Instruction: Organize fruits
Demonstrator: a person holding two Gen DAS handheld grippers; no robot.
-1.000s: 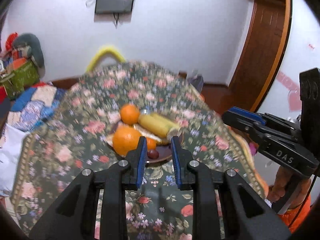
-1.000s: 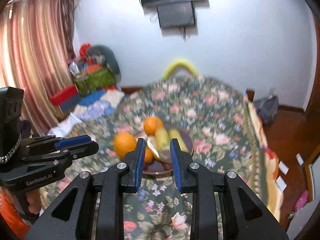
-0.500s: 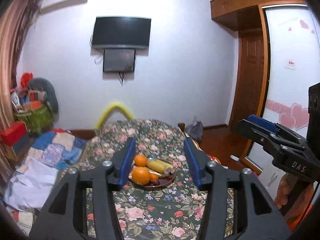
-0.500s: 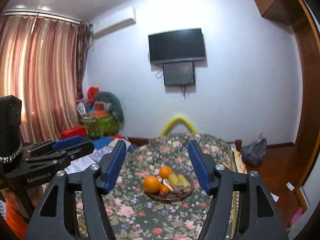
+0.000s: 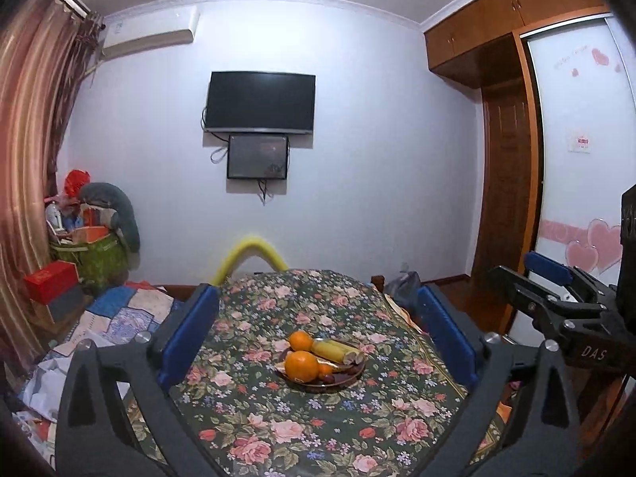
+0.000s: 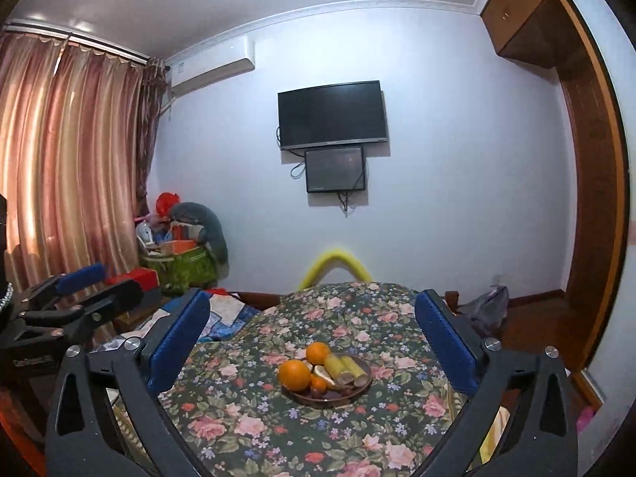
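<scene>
Right now both my tools hang spread wide and hold nothing: the left tool (image 5: 318, 334) and the right tool (image 6: 312, 338) each frame the plate (image 5: 349, 377) of fruit from well back. That plate sits near the middle of the floral desk (image 5: 254, 409), carrying two oranges (image 5: 301, 365) and yellow pieces beside them, with bare cloth all round it out to the desk's edges
</scene>
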